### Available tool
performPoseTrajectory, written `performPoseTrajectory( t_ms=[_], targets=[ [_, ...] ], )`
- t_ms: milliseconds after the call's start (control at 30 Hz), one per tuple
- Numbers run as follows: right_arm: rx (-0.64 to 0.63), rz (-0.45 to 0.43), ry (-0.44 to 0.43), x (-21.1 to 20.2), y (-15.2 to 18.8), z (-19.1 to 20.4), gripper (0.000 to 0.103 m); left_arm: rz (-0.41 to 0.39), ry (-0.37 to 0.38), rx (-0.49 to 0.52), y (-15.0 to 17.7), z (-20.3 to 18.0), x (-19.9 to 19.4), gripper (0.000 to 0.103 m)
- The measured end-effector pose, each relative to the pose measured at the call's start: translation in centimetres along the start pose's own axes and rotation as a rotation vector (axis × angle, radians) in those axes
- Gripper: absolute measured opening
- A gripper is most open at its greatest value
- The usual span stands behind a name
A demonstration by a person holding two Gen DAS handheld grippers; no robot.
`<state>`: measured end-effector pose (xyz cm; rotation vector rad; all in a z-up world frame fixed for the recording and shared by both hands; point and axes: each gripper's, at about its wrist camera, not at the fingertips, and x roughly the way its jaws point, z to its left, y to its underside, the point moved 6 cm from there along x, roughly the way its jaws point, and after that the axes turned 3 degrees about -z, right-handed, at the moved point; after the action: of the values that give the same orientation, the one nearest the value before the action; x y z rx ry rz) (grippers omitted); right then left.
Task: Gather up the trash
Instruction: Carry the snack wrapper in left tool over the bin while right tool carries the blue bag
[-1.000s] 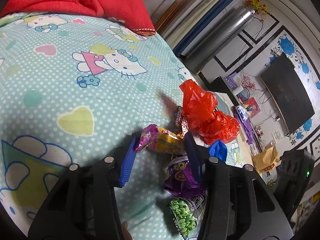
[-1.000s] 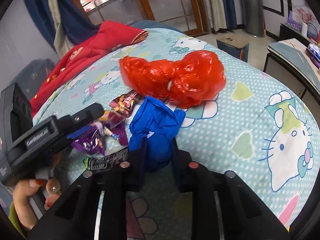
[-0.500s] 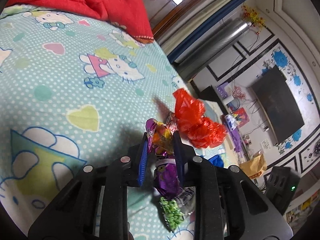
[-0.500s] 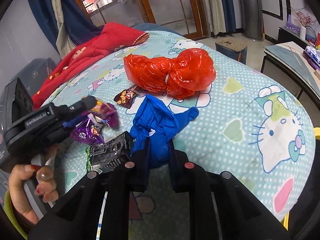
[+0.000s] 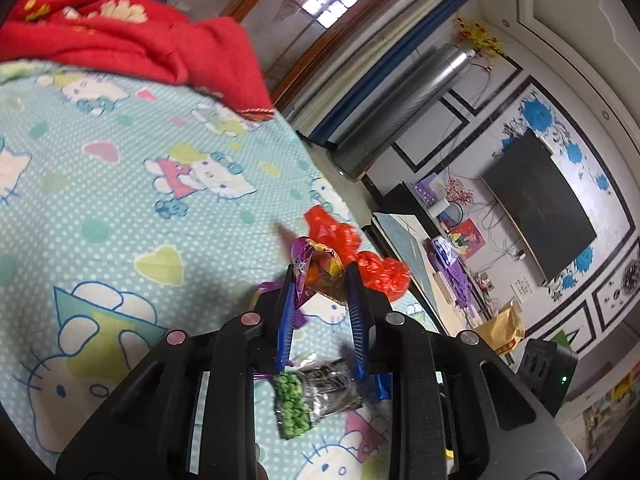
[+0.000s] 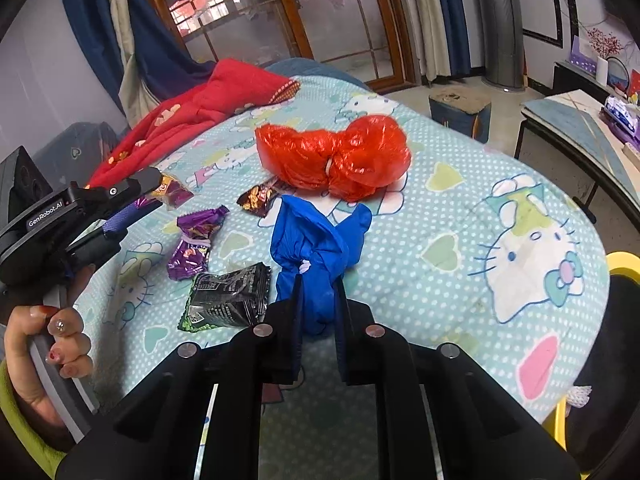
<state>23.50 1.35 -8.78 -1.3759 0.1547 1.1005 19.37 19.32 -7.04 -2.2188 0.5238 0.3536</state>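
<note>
Nearest in the right wrist view, the right gripper point(image 6: 317, 312) is seen closed on the lower end of a knotted blue plastic bag point(image 6: 316, 248); the bag's long axis runs away from the gripper, its loose ends pointing toward the far side of the bed. Just left of it, a black and green crinkled snack packet point(image 6: 228, 298) is laid flat on the pale blue cartoon-cat bedsheet point(image 6: 480, 216), its long axis roughly across the view. Beyond that, a purple foil candy wrapper point(image 6: 194, 242) is seen lying lengthwise away from the camera, and a brown foil wrapper point(image 6: 258, 198) is set at a slant, close in front of a tied red plastic bag point(image 6: 332, 156), whose long axis is spread left to right.

In the left wrist view, the left gripper point(image 5: 320, 288) is closed on a purple and yellow foil wrapper point(image 5: 318, 268), held clear above the bedsheet, with its twisted end pointed up and away from the gripper. At the far end of the bed a crumpled red blanket point(image 5: 132, 44) is piled
</note>
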Motion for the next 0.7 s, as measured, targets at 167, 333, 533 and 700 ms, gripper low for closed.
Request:
performPoseTrajectory(
  t_ms=[167,333,533,700],
  targets=[
    [0.02,-0.042,0.006,-1.7,-0.5,-1.0,0.011,-0.003,0.016,0.057,0.3,-2.2,-0.2,0.017],
    [0.035,-0.088,0.031,-3.8,-1.0,-2.5,0.011,-0.001,0.033,0.13,0.9,-4.9,-0.2,0.017],
    [0.059,-0.122,0.061,-5.8,-1.3,-4.2,0.011,0.006,0.044,0.217,1.9,-7.6,0.0,0.017],
    [0.073,-0.15,0.087,-7.2,-2.0,-5.4,0.011,0.021,0.054,0.253,2.9,-9.1,0.4,0.017]
  ],
)
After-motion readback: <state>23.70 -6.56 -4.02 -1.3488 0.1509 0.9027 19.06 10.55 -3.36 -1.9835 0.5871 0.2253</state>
